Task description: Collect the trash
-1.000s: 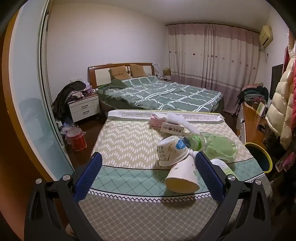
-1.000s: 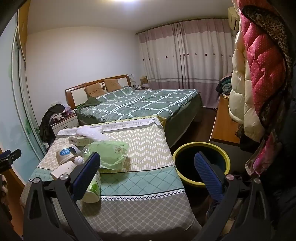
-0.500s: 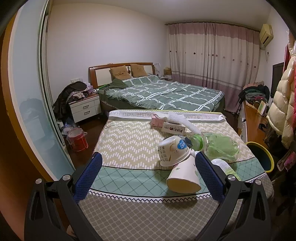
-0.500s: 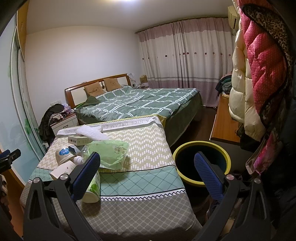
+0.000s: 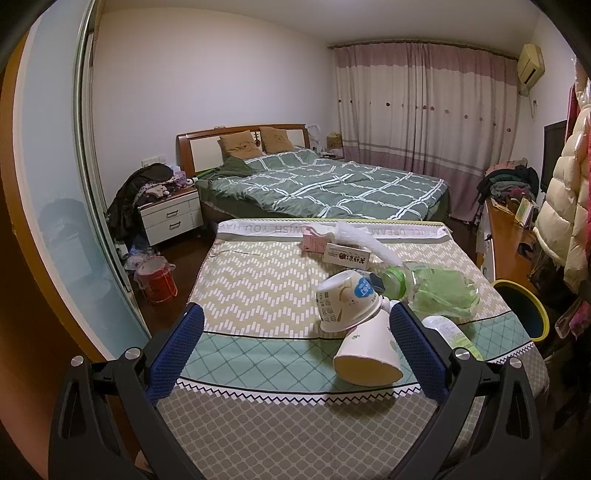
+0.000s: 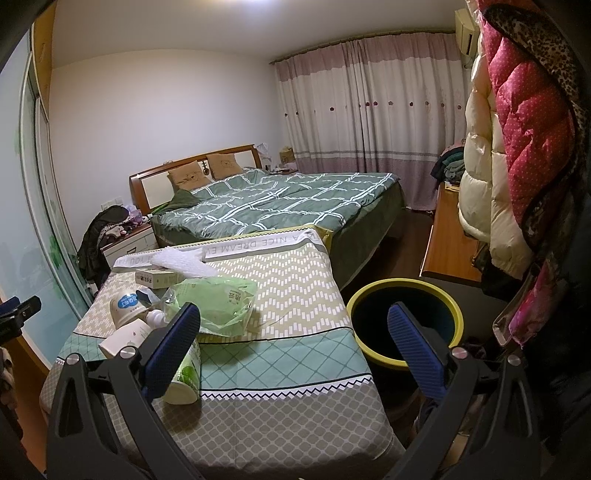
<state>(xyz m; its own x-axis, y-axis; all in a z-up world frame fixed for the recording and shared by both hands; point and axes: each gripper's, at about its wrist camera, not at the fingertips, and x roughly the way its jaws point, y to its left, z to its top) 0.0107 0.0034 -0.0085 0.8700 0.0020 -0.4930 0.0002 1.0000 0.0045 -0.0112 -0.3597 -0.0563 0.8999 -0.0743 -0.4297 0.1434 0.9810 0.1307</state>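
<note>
Both tongs stand apart and hold nothing. The left gripper [image 5: 295,332] hovers over the table [image 5: 258,424]; a tipped cup [image 5: 369,354] lies just inside its right finger, a tub [image 5: 345,304] beyond. The bin [image 6: 404,325] sits between the right gripper's [image 6: 293,334] fingers, a bag [image 6: 218,304] beyond its left finger.

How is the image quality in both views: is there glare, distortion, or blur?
Left wrist view: strong fisheye bending at the wardrobe door, even light, the paper cup sharp. Right wrist view: a bright ceiling glare at the top edge, the bin interior very dark, dark vignette in the corners.
</note>
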